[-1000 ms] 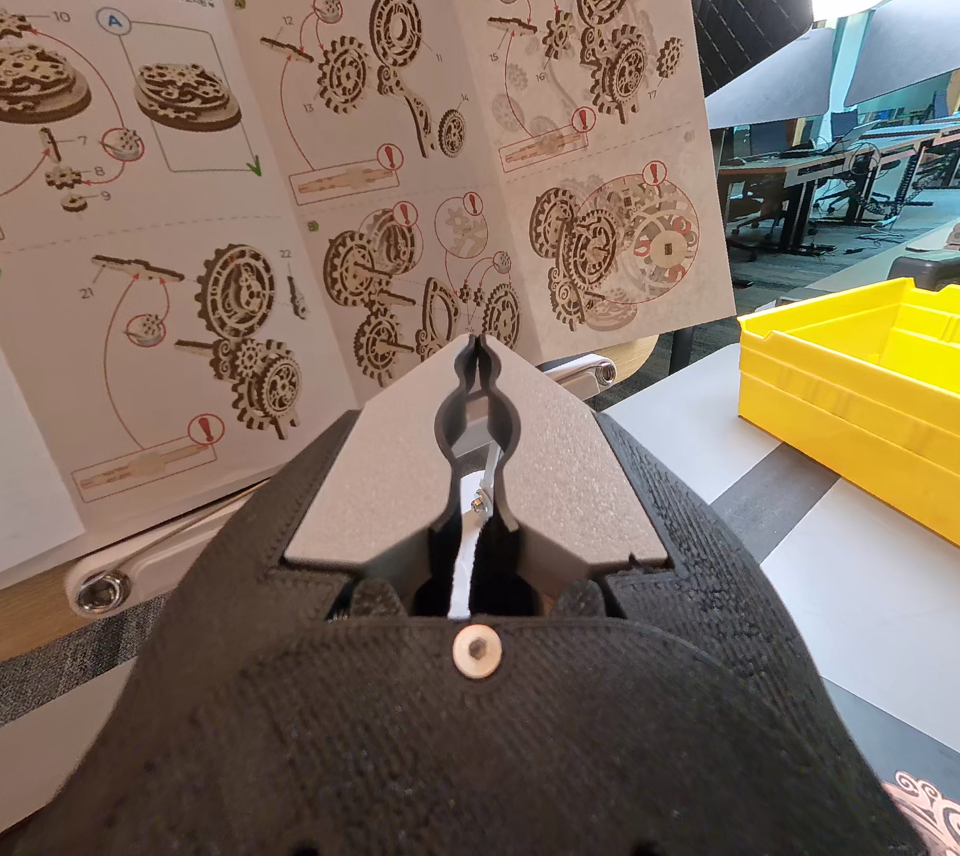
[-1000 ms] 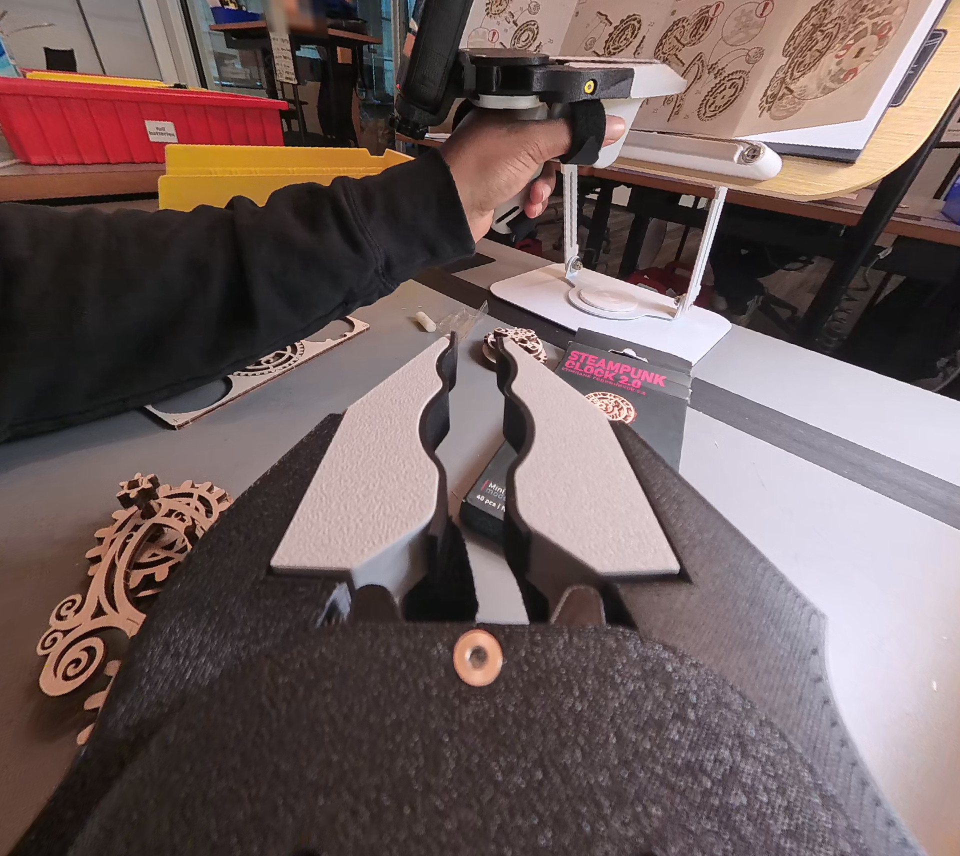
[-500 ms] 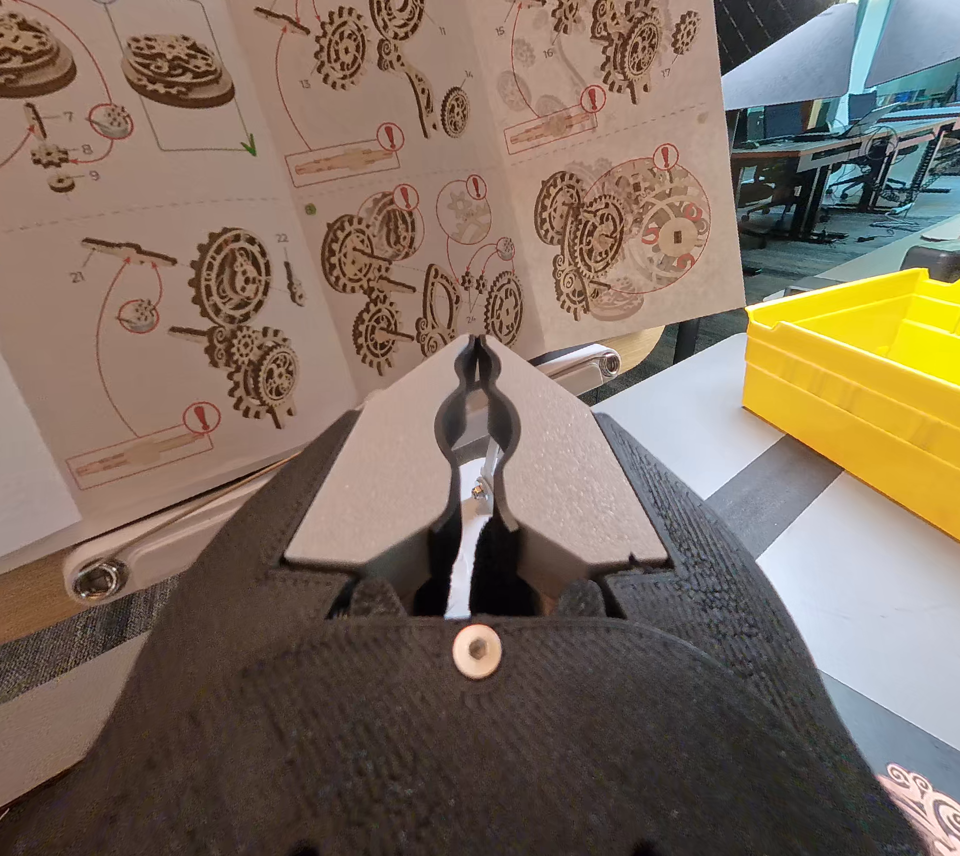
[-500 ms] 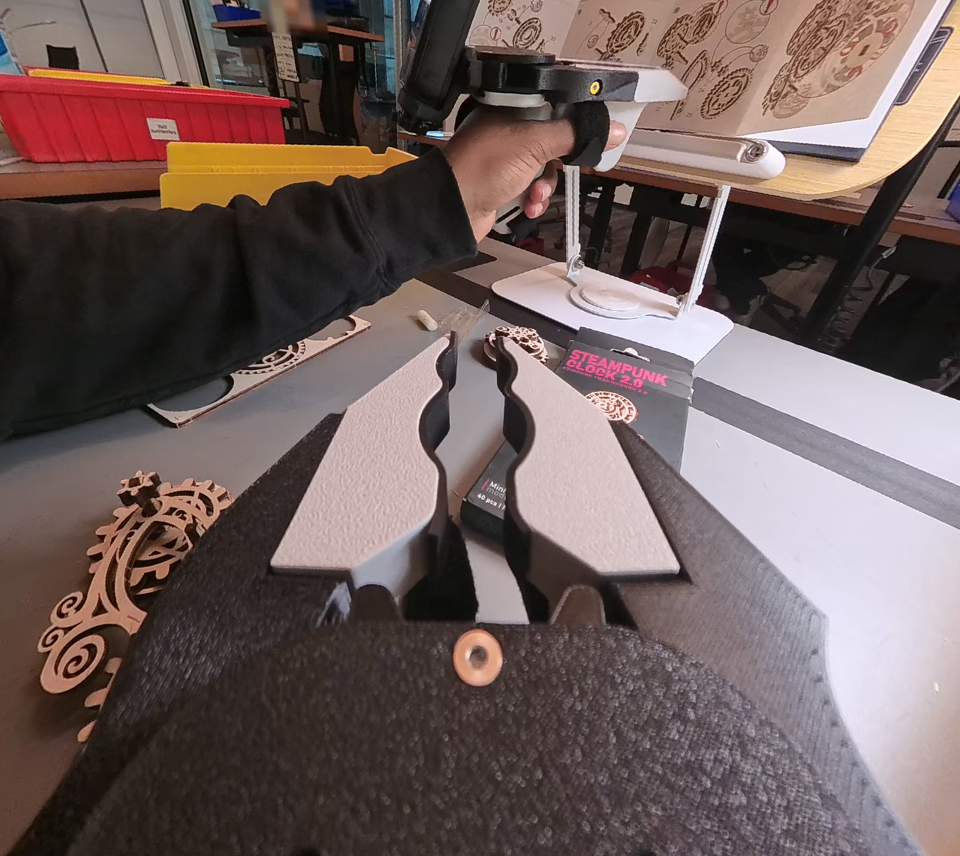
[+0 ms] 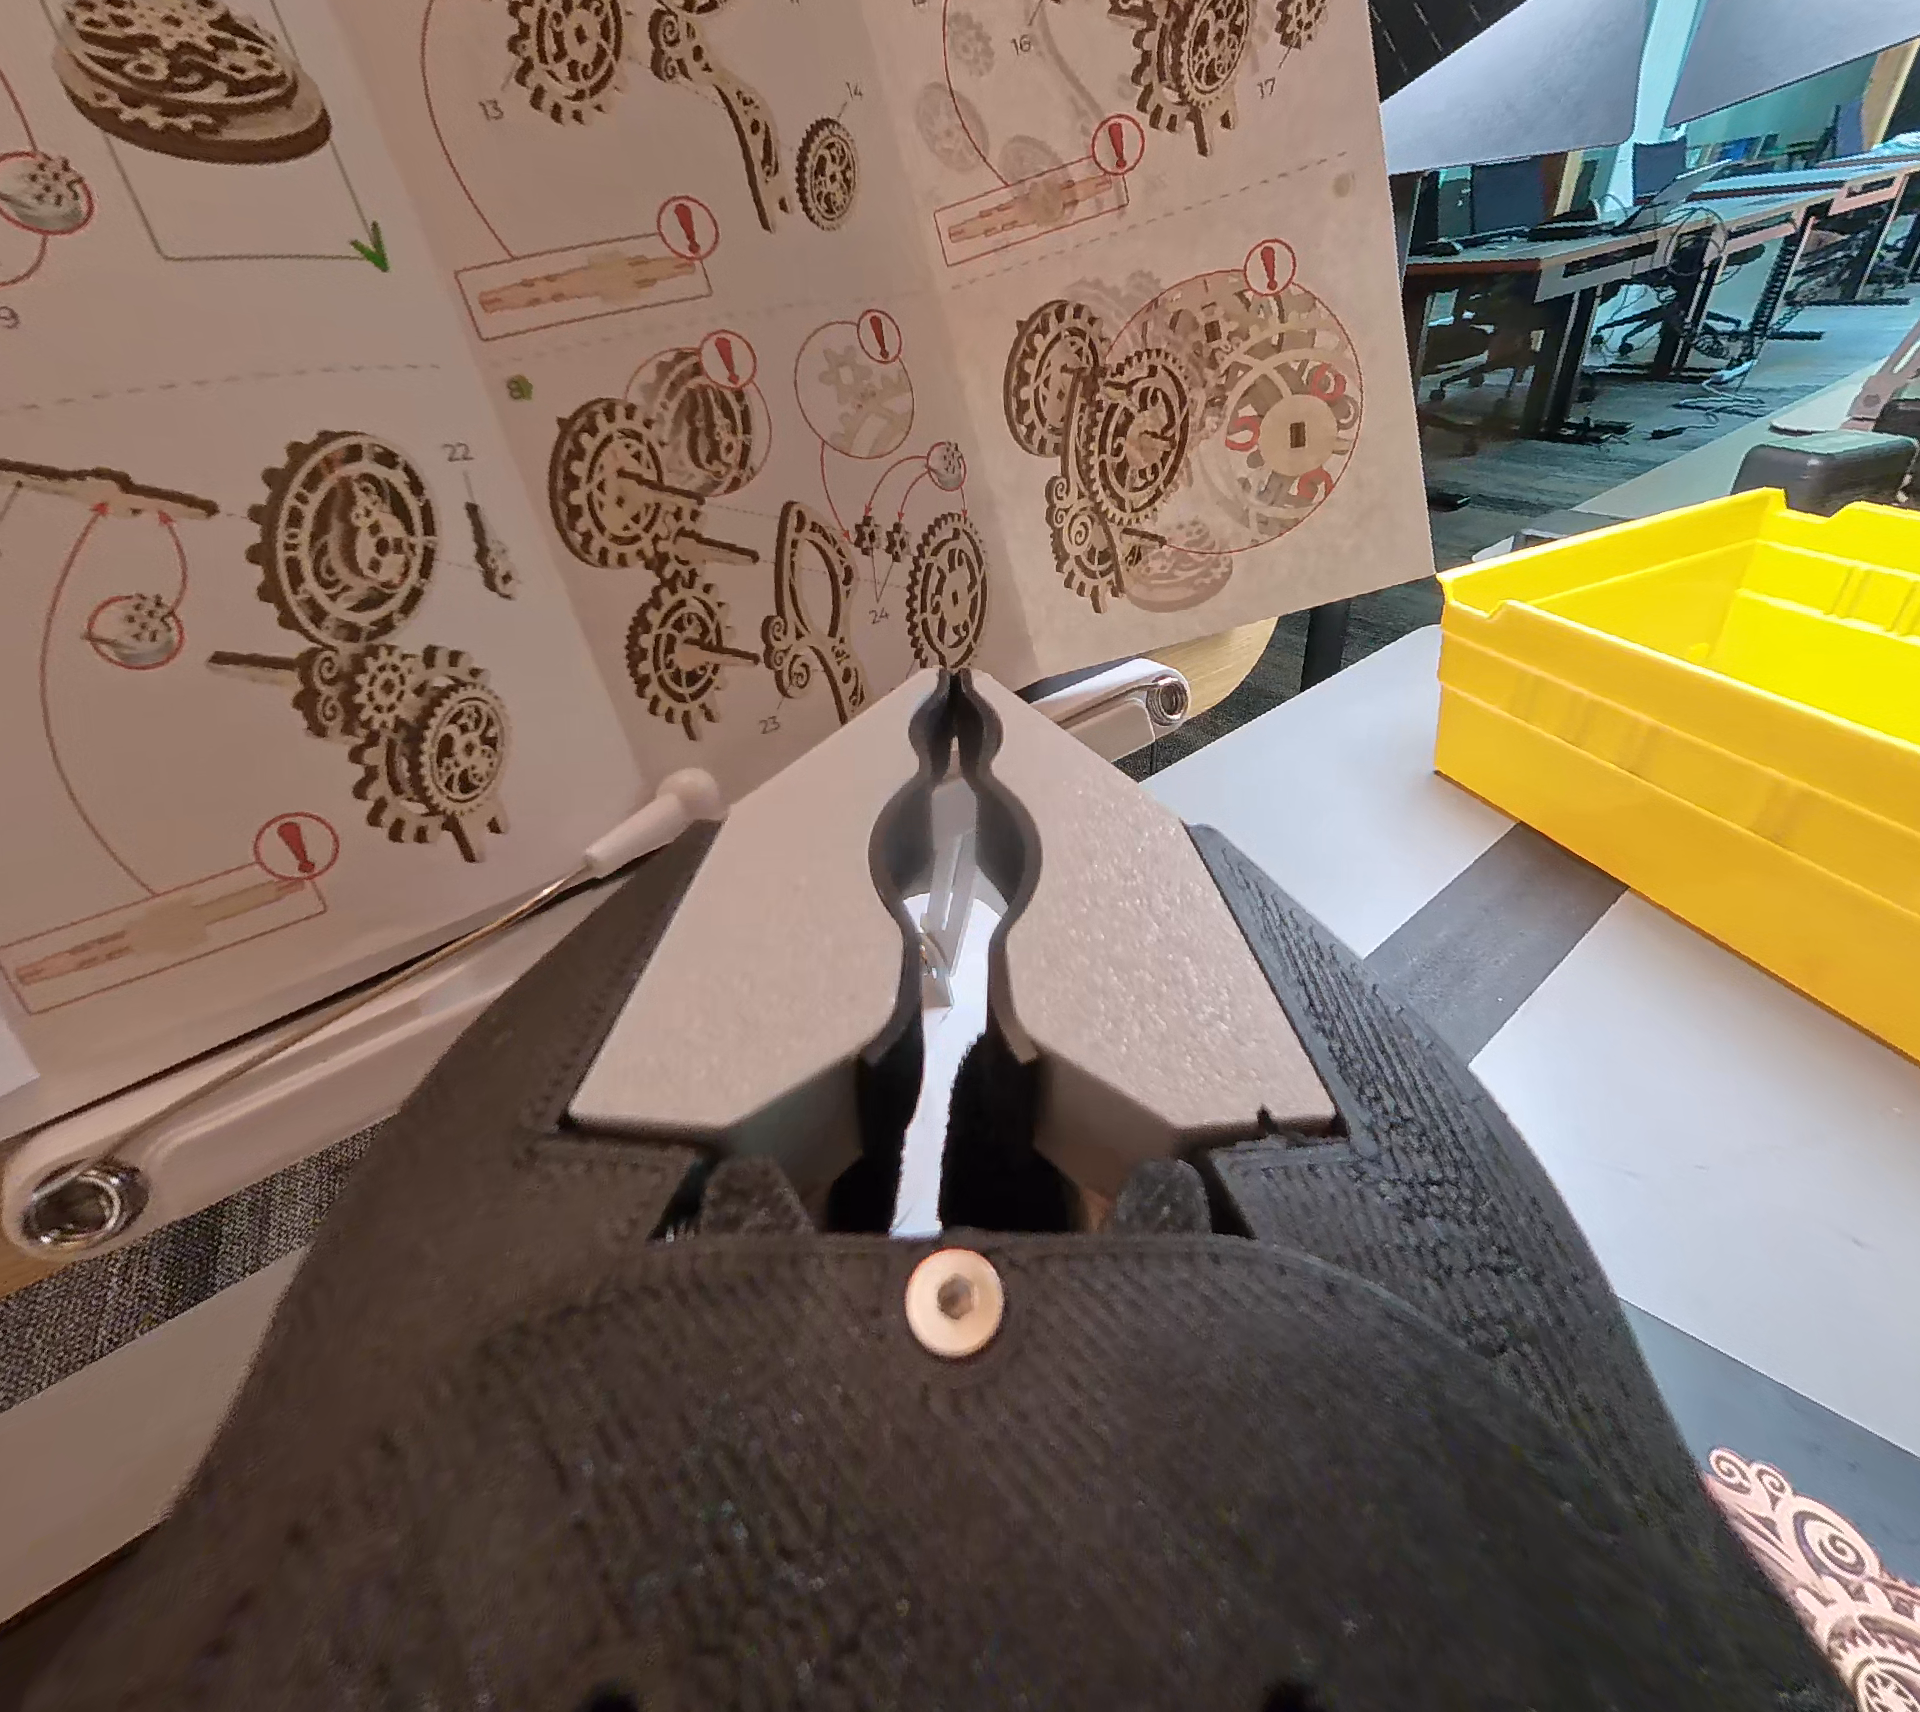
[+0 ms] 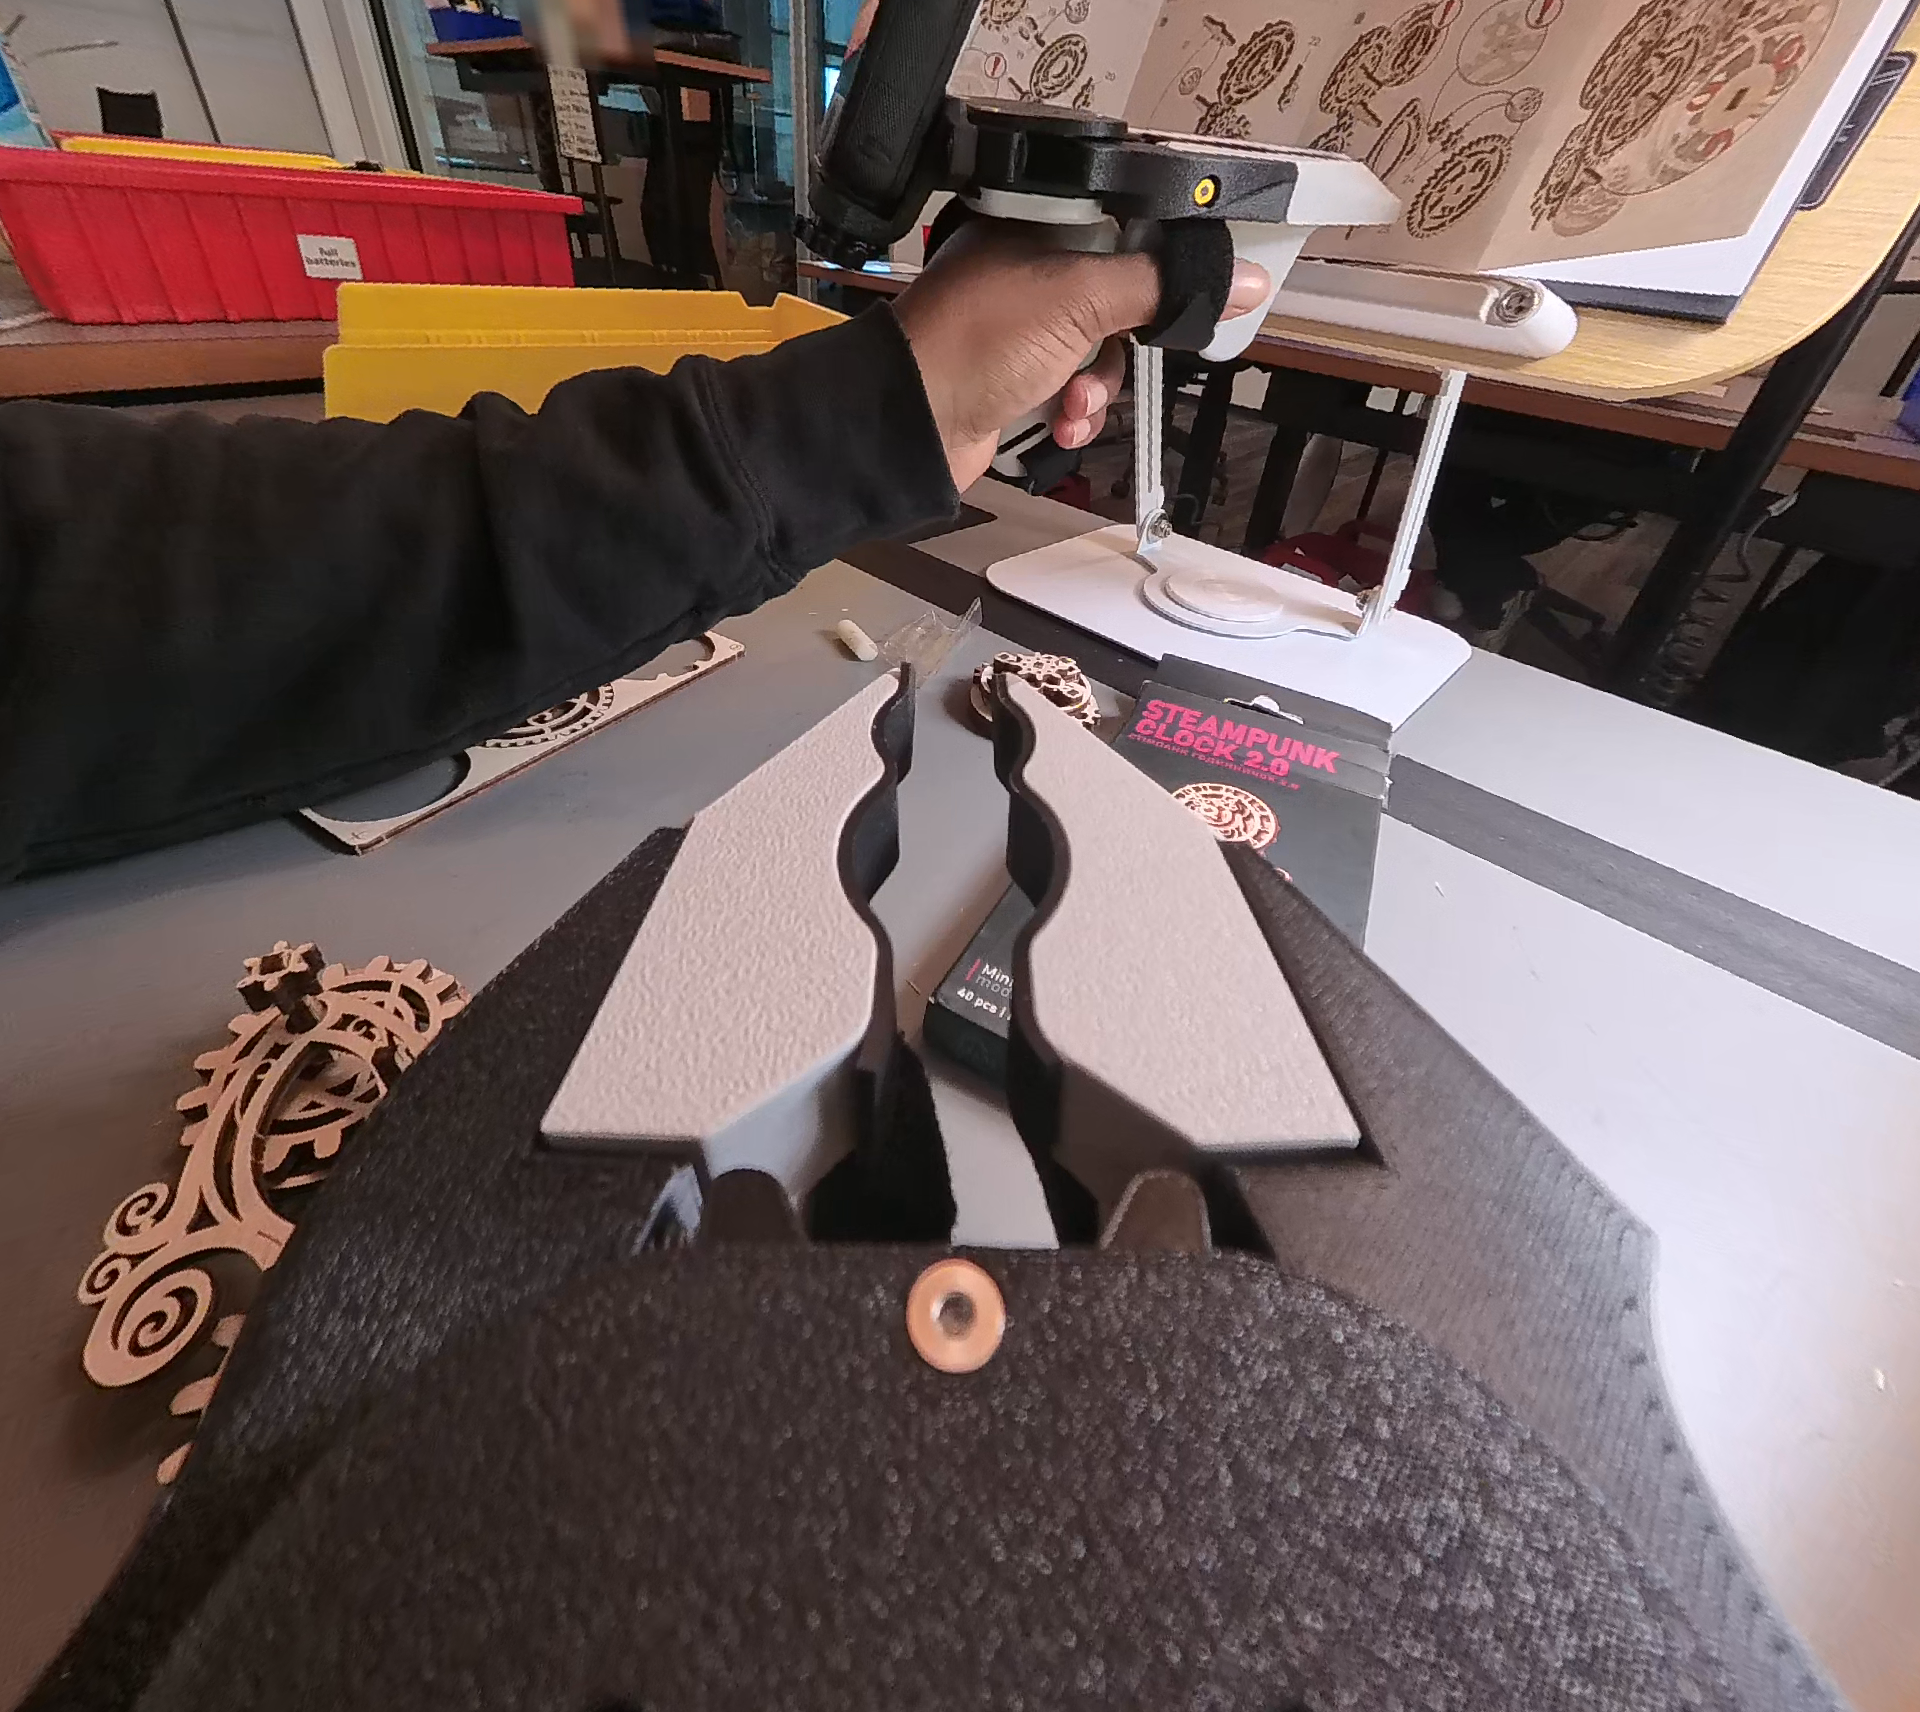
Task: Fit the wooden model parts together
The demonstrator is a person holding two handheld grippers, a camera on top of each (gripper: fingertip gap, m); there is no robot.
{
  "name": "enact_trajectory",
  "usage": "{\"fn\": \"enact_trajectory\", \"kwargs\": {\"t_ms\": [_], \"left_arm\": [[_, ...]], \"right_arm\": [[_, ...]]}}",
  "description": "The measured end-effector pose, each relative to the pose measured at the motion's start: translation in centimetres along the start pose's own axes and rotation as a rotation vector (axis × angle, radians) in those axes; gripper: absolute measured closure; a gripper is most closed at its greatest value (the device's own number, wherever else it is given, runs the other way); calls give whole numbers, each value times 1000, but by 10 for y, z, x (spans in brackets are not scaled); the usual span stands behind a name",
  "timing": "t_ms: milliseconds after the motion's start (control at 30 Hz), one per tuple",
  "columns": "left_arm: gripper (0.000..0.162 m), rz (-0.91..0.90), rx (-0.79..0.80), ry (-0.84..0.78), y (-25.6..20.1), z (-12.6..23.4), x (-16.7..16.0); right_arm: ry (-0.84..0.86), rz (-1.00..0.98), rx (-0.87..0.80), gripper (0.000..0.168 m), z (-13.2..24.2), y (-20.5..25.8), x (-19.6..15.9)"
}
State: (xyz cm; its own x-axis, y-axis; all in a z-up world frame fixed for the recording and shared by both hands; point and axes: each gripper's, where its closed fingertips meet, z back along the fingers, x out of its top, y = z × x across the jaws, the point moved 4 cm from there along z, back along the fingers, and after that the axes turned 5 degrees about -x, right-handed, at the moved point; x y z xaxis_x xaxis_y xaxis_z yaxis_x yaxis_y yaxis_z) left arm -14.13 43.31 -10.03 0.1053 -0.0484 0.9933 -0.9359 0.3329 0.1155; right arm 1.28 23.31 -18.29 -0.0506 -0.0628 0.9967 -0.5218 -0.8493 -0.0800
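The left hand-held gripper (image 5: 954, 681) is raised off the desk (image 6: 1621, 1091) and aimed at the folded instruction sheet (image 5: 665, 291) propped on a white stand (image 6: 1226, 613); its fingertips are pressed together with nothing between them, so it is clenched on air. In the right wrist view the person's hand (image 6: 1029, 343) holds that tool high and far, in front of the sheet. The right hand-held gripper (image 6: 954, 706) sits low over the desk with its fingers parted and empty, so it is released. The wooden model parts lie on the desk around it: a scrolled fretwork piece (image 6: 239, 1163) with a small cog standing on its far end rests near and to the left, its long axis running near to far; a small round gear assembly (image 6: 1034, 696) lies straight ahead, just beyond the right fingertips; a cut-out wooden sheet (image 6: 582, 717) lies far left, partly under the black sleeve (image 6: 416, 582). A black kit box (image 6: 1247, 810) lies just right of the gear assembly. A yellow bin (image 5: 1683, 706) stands on the desk to the right in the left wrist view. Judging from this, the right tool is much the nearer to any part, and the gear assembly dead ahead of its open fingers looks the easiest reach, while the left one seems occupied with consulting the sheet.
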Motion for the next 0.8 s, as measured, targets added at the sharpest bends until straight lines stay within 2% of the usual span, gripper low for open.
{"fn": "enact_trajectory", "kwargs": {"t_ms": [567,800], "left_arm": [[162,44,-6,11,-4,-3,8],[162,-6,25,29,-5,-3,10]], "right_arm": [[-11,-6,8,155,3,1,3],[-30,-19,14,155,8,0,9]]}}
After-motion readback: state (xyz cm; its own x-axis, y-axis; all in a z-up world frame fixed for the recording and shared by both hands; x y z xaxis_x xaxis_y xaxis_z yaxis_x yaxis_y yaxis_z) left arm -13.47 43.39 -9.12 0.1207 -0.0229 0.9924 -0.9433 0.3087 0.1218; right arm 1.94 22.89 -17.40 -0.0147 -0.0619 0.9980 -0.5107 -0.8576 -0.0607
